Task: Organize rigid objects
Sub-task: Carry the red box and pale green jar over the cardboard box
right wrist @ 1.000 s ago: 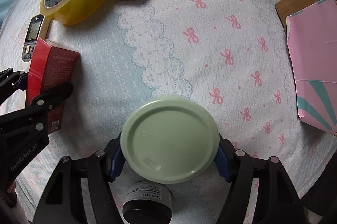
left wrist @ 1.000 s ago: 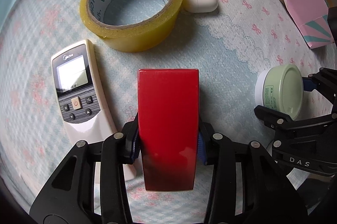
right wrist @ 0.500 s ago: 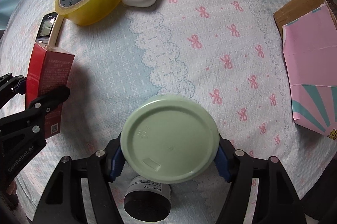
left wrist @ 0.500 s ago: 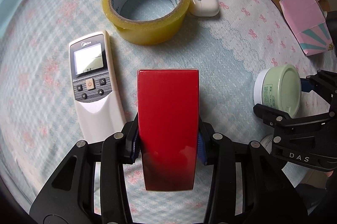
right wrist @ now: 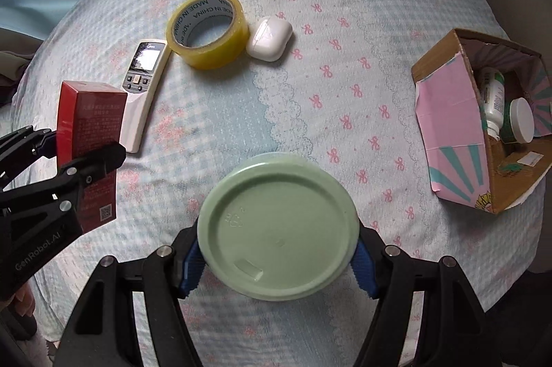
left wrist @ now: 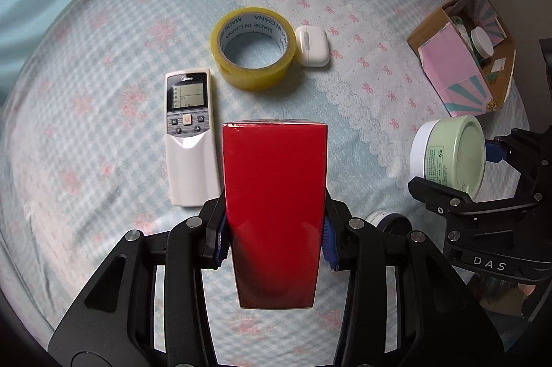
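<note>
My left gripper [left wrist: 274, 244] is shut on a glossy red box [left wrist: 274, 194], held upright above the bed; the red box [right wrist: 90, 125] and the left gripper [right wrist: 77, 156] also show at the left of the right wrist view. My right gripper [right wrist: 277, 258] is shut on a jar with a pale green lid [right wrist: 277, 225], lifted off the bed; the jar [left wrist: 448, 153] sits at the right of the left wrist view. On the bedsheet below lie a white remote [left wrist: 189, 135], a yellow tape roll [left wrist: 253, 47] and a white earbud case [left wrist: 312, 46].
An open cardboard box with a pink flap [right wrist: 452, 128] lies at the right and holds white bottles [right wrist: 495, 101]. A small dark-capped jar [left wrist: 391, 220] rests on the sheet under the right gripper. The patterned bedsheet [right wrist: 345, 21] falls away at its edges.
Both grippers have risen with their loads; the remote, tape and earbud case look smaller and farther below. The cardboard box's inside has come into view.
</note>
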{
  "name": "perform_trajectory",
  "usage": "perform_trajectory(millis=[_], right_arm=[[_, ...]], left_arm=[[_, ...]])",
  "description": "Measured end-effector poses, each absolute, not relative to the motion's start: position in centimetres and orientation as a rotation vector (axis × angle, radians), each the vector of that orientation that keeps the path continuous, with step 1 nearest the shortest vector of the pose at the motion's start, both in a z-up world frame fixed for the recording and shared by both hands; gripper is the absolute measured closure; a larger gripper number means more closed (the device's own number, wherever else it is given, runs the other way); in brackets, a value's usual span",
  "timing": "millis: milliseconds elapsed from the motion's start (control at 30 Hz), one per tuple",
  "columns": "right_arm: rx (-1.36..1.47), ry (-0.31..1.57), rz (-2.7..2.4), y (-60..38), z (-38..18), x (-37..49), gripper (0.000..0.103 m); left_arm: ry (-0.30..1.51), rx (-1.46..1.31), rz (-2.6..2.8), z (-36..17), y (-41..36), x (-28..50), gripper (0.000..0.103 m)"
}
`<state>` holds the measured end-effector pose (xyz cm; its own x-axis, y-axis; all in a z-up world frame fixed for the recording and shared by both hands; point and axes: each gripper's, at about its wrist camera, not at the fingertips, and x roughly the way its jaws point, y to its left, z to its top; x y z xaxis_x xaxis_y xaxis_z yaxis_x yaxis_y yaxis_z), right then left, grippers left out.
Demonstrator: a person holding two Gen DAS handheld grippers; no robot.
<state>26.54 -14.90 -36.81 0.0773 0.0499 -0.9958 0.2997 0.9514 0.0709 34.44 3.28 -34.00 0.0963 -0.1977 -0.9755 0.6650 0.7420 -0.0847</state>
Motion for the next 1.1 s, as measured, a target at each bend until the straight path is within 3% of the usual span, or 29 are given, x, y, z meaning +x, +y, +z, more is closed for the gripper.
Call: perform_trajectory(millis=[567, 1100], right_arm=[[0.237, 1.312, -0.054, -19.4, -22.6, 20.4, 0.037], [0.243, 1.306, -0.062, -40.4, -22.3, 14.7, 0.037]], left_arm=[[1.234, 0.29, -0.664, -21.8, -3.4, 25.2, 0.065], [1.255, 0.17, -0.597, -21.7, -21.9, 20.2, 0.065]])
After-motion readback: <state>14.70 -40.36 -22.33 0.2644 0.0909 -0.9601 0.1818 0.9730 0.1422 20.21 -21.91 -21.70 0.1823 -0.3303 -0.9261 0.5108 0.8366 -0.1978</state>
